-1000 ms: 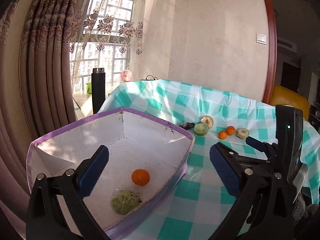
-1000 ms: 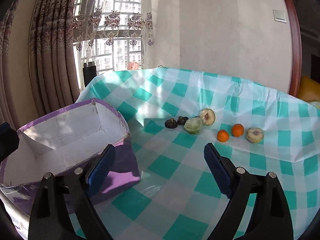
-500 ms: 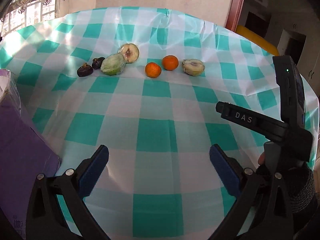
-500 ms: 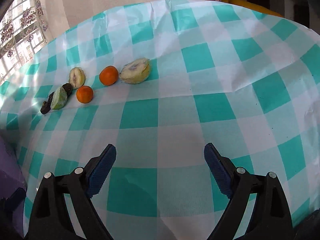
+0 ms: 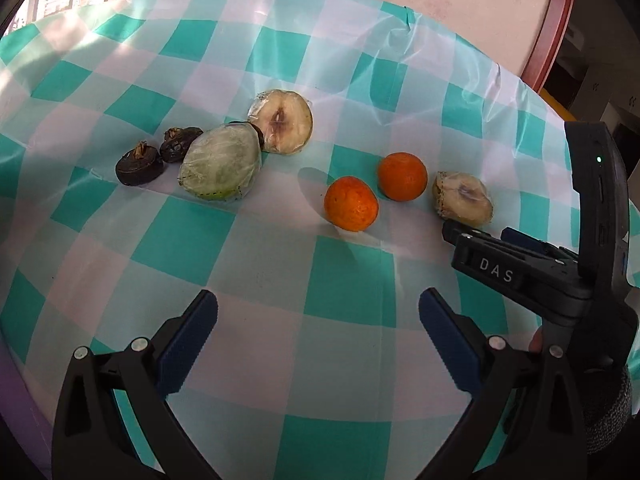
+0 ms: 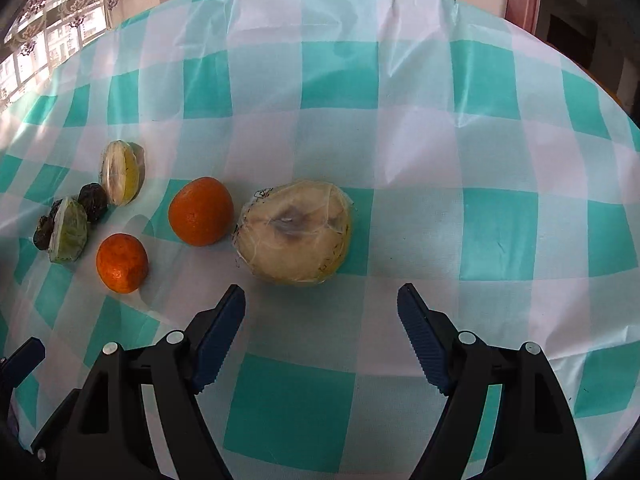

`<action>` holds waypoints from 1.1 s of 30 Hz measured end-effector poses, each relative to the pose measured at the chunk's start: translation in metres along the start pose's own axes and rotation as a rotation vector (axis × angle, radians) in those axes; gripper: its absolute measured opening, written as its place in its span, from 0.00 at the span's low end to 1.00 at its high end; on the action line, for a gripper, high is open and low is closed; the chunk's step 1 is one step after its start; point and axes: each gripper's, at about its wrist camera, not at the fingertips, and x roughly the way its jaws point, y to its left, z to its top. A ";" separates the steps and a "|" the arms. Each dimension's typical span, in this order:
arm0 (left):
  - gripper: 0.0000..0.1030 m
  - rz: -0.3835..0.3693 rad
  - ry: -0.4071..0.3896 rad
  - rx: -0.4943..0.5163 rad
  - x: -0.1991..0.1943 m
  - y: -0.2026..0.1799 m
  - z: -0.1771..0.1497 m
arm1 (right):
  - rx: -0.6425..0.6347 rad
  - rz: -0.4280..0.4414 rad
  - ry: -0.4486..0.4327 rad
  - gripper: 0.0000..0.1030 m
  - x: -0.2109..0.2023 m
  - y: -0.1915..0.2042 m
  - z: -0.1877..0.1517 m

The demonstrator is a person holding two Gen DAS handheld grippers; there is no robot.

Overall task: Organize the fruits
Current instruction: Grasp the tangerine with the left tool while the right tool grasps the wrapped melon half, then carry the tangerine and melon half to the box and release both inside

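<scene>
Fruits lie in a row on the teal-and-white checked tablecloth (image 5: pixel 344 280). In the left wrist view: two dark fruits (image 5: pixel 140 166), a wrapped green half (image 5: pixel 221 168), a wrapped cut half (image 5: pixel 282 122), two oranges (image 5: pixel 351 203) (image 5: pixel 402 176), and a wrapped pale half (image 5: pixel 464 199). My left gripper (image 5: pixel 318 332) is open and empty, short of the oranges. My right gripper (image 6: pixel 320 320) is open and empty, just in front of the pale half (image 6: pixel 294 232); it also shows in the left wrist view (image 5: pixel 500 256). The oranges (image 6: pixel 122 262) (image 6: pixel 201 210) lie to its left.
A purple box edge (image 5: pixel 16 400) shows at the lower left of the left wrist view. A window (image 6: pixel 44 36) is at the far left, a wall and a dark wooden door frame (image 5: pixel 550 28) behind the table. The cloth (image 6: pixel 500 220) stretches right of the pale half.
Both grippers have swung away from the purple box and moved closer to the row of fruits. The right gripper now sits just before the pale half. Both stayed open.
</scene>
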 end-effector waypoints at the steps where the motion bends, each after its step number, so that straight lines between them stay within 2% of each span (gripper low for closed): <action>1: 0.98 0.008 0.008 -0.003 0.006 0.000 0.005 | -0.004 0.006 0.007 0.74 0.004 0.002 0.004; 7: 0.98 0.060 0.037 0.071 0.030 -0.012 0.028 | -0.035 0.004 0.019 0.74 0.020 0.011 0.021; 10: 0.98 0.085 0.049 0.099 0.042 -0.018 0.038 | -0.013 0.035 0.009 0.59 0.018 0.007 0.021; 16: 0.97 0.118 0.075 0.147 0.064 -0.031 0.056 | 0.077 0.090 -0.004 0.58 0.014 -0.016 0.023; 17: 0.89 0.120 0.078 0.145 0.066 -0.032 0.058 | 0.084 0.098 -0.005 0.58 0.015 -0.019 0.024; 18: 0.85 0.132 0.068 0.144 0.066 -0.032 0.059 | 0.088 0.102 -0.005 0.58 0.015 -0.020 0.025; 20: 0.70 0.152 0.051 0.139 0.065 -0.030 0.059 | 0.089 0.104 -0.004 0.58 0.016 -0.023 0.025; 23: 0.52 0.119 0.030 0.126 0.062 -0.026 0.062 | 0.087 0.100 -0.001 0.58 0.015 -0.026 0.021; 26: 0.40 0.094 0.020 0.098 0.060 -0.019 0.064 | 0.087 0.099 -0.001 0.58 0.015 -0.027 0.022; 28: 0.36 0.083 0.017 0.088 0.060 -0.016 0.066 | 0.086 0.096 -0.001 0.58 0.014 -0.027 0.022; 33: 0.34 0.051 0.004 0.057 0.048 0.006 0.060 | 0.083 0.093 -0.002 0.58 0.019 -0.019 0.023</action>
